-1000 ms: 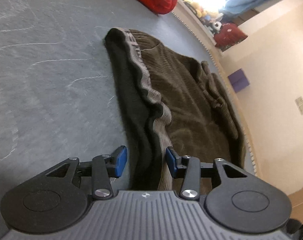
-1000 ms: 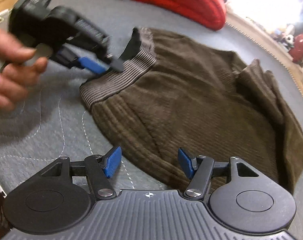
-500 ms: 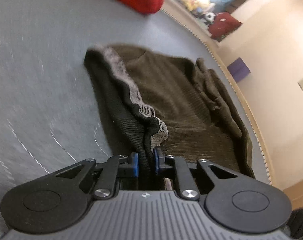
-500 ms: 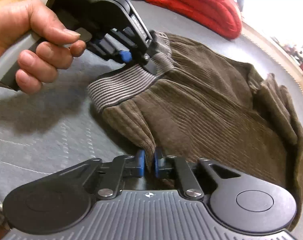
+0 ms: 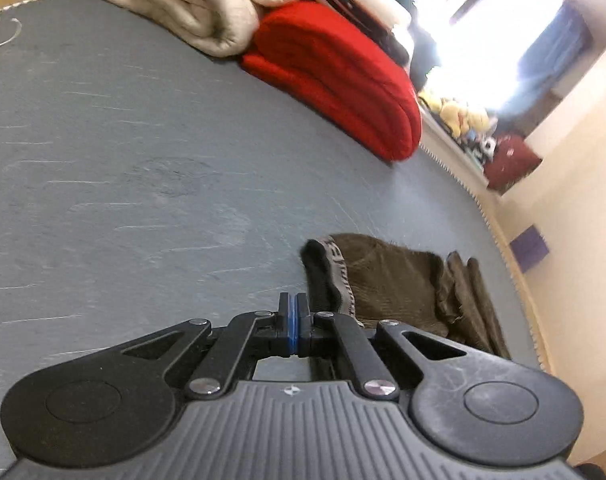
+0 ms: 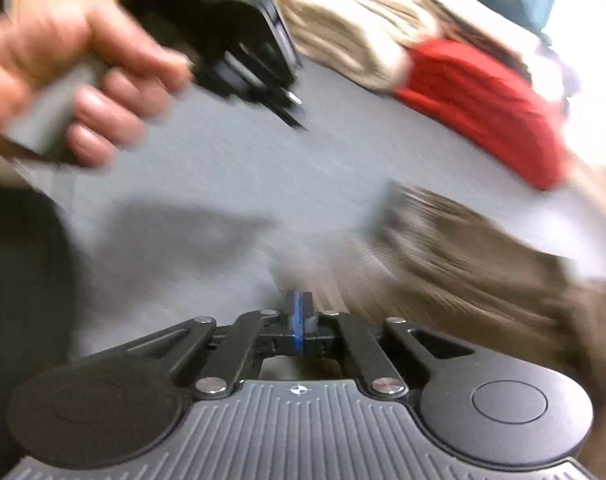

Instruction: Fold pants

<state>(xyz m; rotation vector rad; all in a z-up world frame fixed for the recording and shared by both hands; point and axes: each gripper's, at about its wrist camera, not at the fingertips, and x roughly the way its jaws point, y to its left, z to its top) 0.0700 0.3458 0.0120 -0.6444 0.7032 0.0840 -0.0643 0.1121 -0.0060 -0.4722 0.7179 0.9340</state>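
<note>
The brown corduroy pants [image 5: 391,284] lie bunched on the grey mat [image 5: 123,140], their ribbed waistband turned up at the left. My left gripper [image 5: 294,320] is shut, blue pads pressed together with no cloth between them, and the pants sit just right of its tips. In the right wrist view a hand [image 6: 83,80] holds the left gripper [image 6: 293,114] up over the mat, nothing hanging from it. My right gripper [image 6: 301,316] is shut too. The blurred pants [image 6: 463,248] spread to its right, and I see no cloth in its pads.
A folded red blanket [image 5: 335,80] and a beige blanket [image 5: 191,4] lie at the far side of the mat. The mat's stitched edge [image 5: 503,240] runs along the right, with a purple box [image 5: 529,248] on the floor beyond. Bare mat stretches to the left.
Both grippers closed on the pants' waistband half a second ago. Now both have pulled up and back, shut with no cloth visible in them, and the pants lie farther off to the right.
</note>
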